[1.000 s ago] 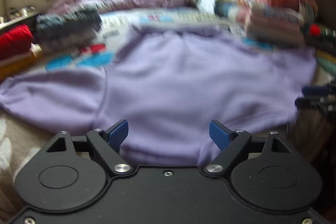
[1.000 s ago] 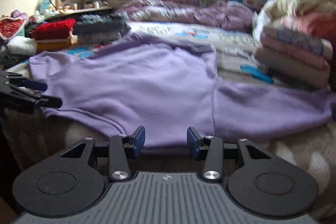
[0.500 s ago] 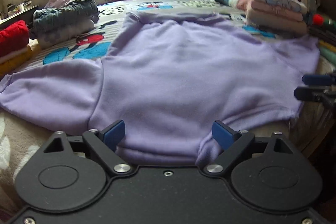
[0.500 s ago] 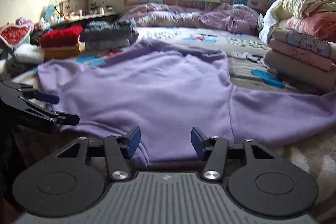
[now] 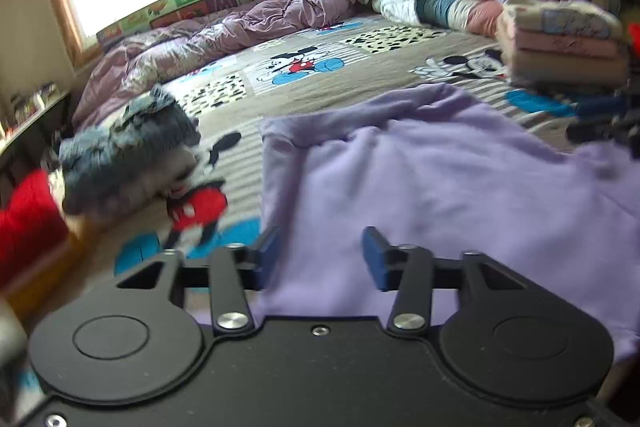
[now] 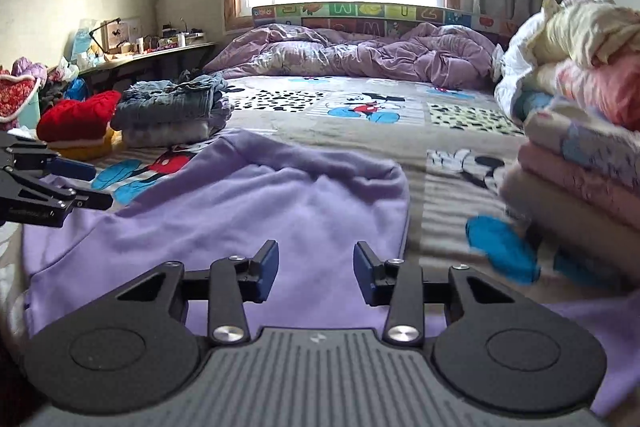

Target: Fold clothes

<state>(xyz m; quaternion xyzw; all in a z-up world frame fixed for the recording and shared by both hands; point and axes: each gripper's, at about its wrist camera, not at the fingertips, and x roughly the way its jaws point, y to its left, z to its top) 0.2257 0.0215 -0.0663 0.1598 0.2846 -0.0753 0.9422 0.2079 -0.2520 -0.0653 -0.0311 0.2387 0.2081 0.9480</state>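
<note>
Sweatshirt point(image 5: 460, 187) hem carried up over body, neckline toward window; both fingers just closed, clamping hem.

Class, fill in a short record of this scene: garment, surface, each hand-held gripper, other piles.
Garment: purple sweatshirt, collar end away from the cameras
Surface: bed with a cartoon-print sheet
Left hand-held gripper: jaws just closed further, sweatshirt cloth between them
Right hand-held gripper: jaws just closed further, cloth between them
Other piles: folded stack right of the sweatshirt; grey pile and red pile left
</note>
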